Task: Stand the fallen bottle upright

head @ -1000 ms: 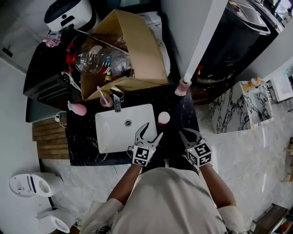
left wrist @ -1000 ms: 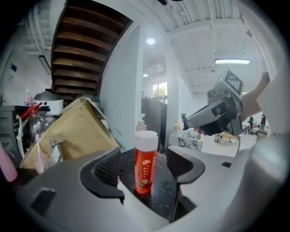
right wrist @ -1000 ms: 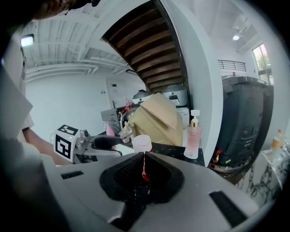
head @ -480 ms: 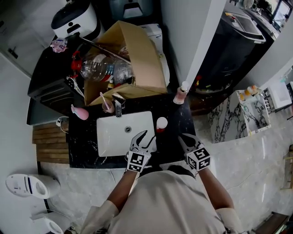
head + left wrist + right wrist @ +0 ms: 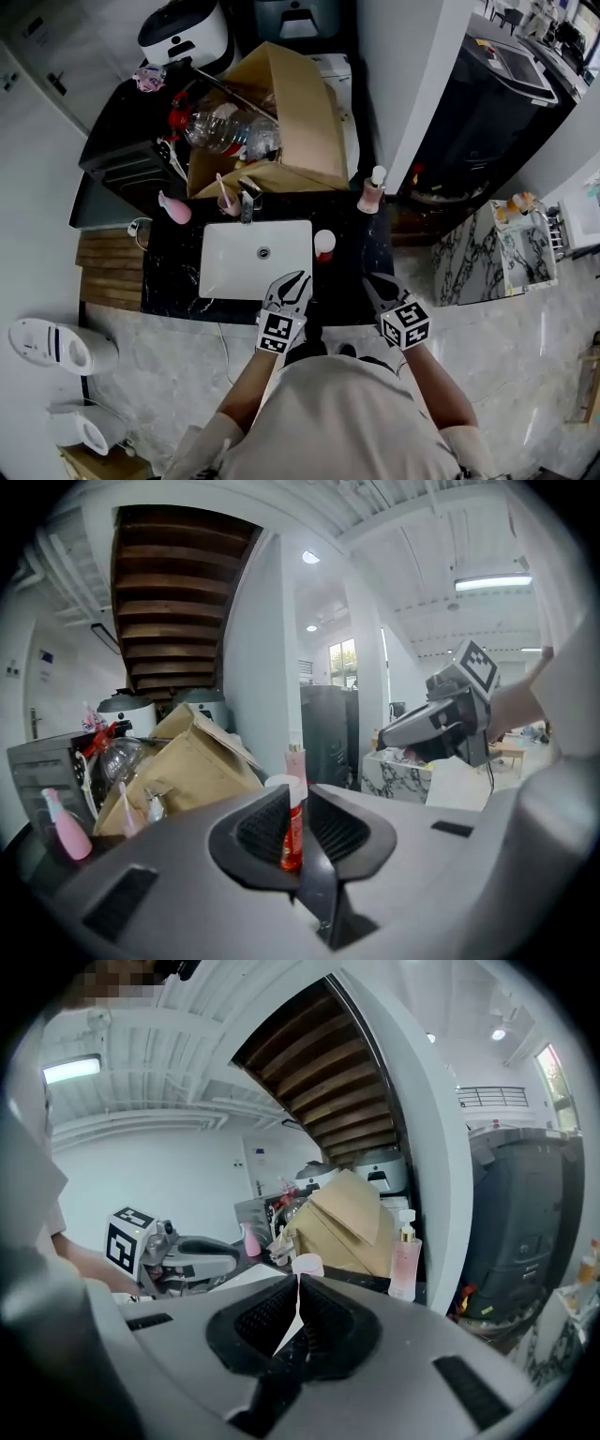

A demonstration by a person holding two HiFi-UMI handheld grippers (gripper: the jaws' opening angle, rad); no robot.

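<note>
A small red bottle with a white cap (image 5: 324, 244) stands upright on the black counter (image 5: 172, 281), just right of the white sink (image 5: 225, 274). My left gripper (image 5: 290, 285) hovers at the counter's near edge, short of the bottle. Its jaws are closing to a narrow gap with nothing between them. In the left gripper view the bottle (image 5: 292, 841) shows far off through the slit of that gripper (image 5: 295, 808). My right gripper (image 5: 378, 287) hangs at the counter's front right corner, empty, pads together. From the right gripper (image 5: 298, 1290) view, the bottle's cap (image 5: 307, 1264) peeks over the jaws.
An open cardboard box (image 5: 309, 112) with a clear plastic bottle (image 5: 225, 127) stands behind the sink. A faucet (image 5: 247, 202), a pink bottle (image 5: 175, 208) and a pink pump bottle (image 5: 373, 192) line the back of the counter. A white pillar (image 5: 412, 84) rises at the right.
Both grippers have drawn back from the counter toward the person and risen. The left jaws have gone from wide apart to nearly together. The bottle has stayed upright.
</note>
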